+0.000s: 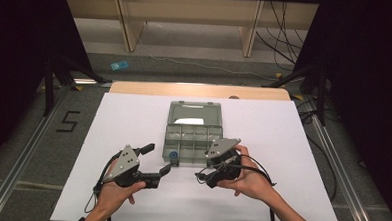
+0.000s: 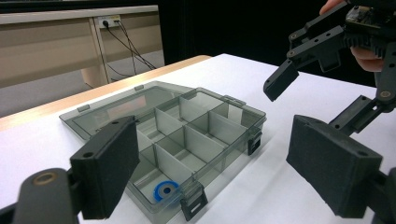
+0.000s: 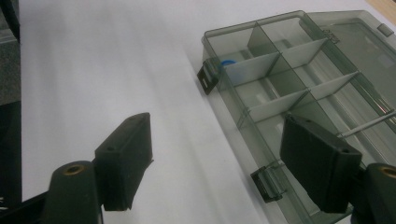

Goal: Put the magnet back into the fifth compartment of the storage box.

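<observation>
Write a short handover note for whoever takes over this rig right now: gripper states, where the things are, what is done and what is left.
Left gripper: open, empty, near the front left corner of the organizer box.
Right gripper: open, empty, at the box's front right corner; one of its fingers sits over the box's front edge.
Box: on the white sheet, lid laid flat open behind the compartments.
Blue ring: in the front left compartment; the other compartments look empty.
Done: apparently the ring is in the box.
Left: probably closing the lid and snapping both front latches.
</observation>
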Demonstrator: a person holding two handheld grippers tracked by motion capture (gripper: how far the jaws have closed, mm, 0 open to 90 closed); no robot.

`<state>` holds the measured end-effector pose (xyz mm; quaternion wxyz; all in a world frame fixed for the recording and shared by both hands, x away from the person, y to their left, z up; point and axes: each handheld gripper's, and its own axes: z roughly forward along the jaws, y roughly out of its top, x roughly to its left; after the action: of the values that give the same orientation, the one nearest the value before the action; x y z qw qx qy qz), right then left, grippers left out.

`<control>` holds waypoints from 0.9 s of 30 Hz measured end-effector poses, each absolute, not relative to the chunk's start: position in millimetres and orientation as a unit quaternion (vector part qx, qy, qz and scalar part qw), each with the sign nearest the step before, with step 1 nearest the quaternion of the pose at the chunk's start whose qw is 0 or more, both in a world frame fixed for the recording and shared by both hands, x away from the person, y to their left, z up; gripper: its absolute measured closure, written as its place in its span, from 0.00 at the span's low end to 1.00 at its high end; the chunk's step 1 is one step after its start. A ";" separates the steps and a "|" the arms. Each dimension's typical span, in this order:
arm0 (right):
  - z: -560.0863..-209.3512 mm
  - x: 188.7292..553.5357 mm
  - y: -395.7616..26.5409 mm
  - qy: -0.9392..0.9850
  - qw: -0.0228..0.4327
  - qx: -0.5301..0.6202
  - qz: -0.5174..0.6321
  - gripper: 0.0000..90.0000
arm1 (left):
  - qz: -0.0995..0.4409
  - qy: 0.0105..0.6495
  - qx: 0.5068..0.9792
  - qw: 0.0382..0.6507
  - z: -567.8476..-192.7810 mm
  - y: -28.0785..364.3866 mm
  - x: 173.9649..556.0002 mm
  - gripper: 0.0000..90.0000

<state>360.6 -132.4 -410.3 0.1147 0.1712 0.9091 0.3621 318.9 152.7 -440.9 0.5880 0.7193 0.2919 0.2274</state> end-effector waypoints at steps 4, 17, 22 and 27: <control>-410.2 357.0 -133.8 0.907 0.116 0.170 0.367 0.29 | 0.222 0.291 0.721 0.588 -441.9 151.7 319.2 0.18; -411.1 349.2 -144.6 0.904 0.118 0.172 0.373 0.29 | 0.217 0.288 0.726 0.585 -443.4 150.5 319.7 0.18; -408.3 346.7 -150.6 0.898 0.119 0.177 0.384 0.29 | 0.219 0.291 0.727 0.582 -442.8 151.0 319.1 0.18; -407.3 344.0 -156.2 0.892 0.124 0.183 0.395 0.29 | 0.219 0.292 0.725 0.584 -442.6 151.0 318.8 0.18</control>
<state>344.0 -156.2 -407.3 0.1245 0.1832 0.8915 0.3952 318.8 151.0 -442.6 0.5839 0.7250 0.2922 0.2194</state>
